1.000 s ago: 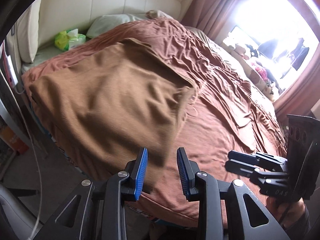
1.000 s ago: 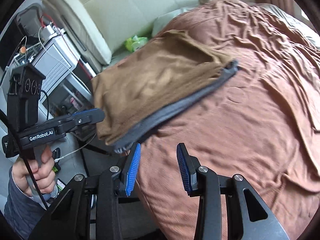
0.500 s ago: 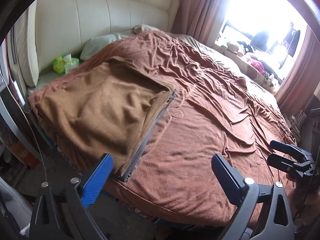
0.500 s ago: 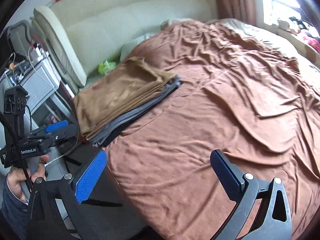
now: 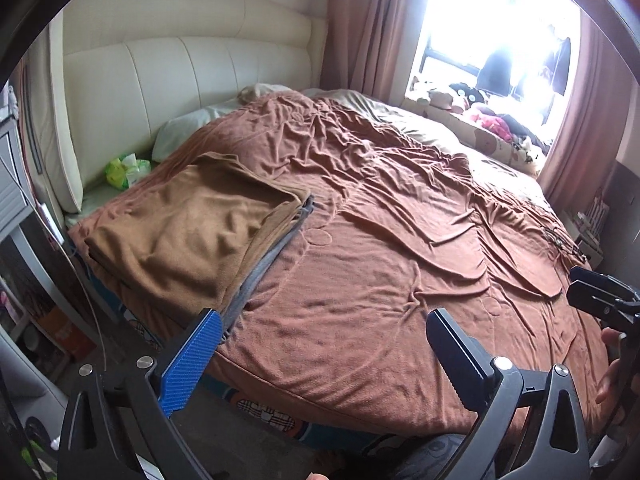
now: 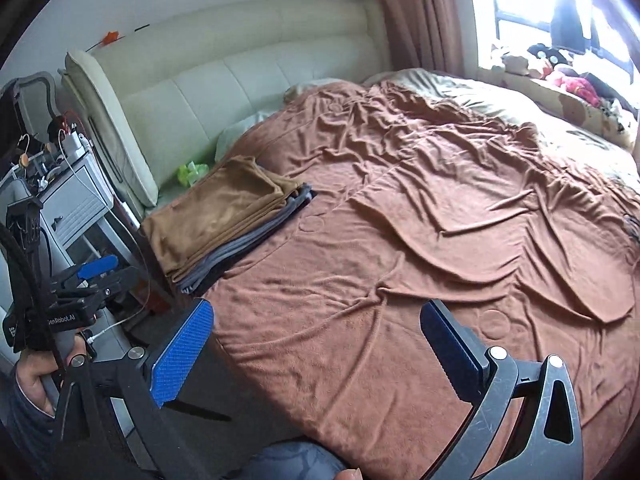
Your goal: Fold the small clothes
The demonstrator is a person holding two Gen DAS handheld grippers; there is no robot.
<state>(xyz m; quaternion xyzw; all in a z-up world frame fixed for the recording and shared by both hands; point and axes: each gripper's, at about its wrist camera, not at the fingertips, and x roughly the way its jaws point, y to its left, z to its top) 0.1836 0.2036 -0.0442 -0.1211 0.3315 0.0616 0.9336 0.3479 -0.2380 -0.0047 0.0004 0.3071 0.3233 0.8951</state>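
Note:
A folded light-brown garment [image 5: 188, 232] lies flat on top of a small stack at the near left corner of the bed, with folded grey clothes [image 5: 266, 264] under it. The right wrist view shows the same brown garment [image 6: 224, 212] over the grey layers [image 6: 240, 254]. My left gripper [image 5: 322, 320] hangs open and empty above the bedspread, short of the stack's near end. My right gripper [image 6: 316, 308] is open and empty too, further right over bare bedspread. Each gripper shows in the other's view: the right gripper [image 5: 578, 284] at the right edge, the left gripper [image 6: 116, 270] at the left.
A wrinkled rust-brown bedspread [image 5: 380, 240] covers the bed. Behind it are a cream padded headboard [image 5: 192, 68], a pillow [image 5: 180, 136] and a green packet [image 5: 126, 168]. A grey nightstand [image 6: 76, 204] with cables stands left of the bed. A bright window sill [image 5: 488, 116] holds soft toys.
Both grippers went from nearly shut at the stack's near edge to fully open, and drew back and up from it. The brown garment now lies settled on the stack.

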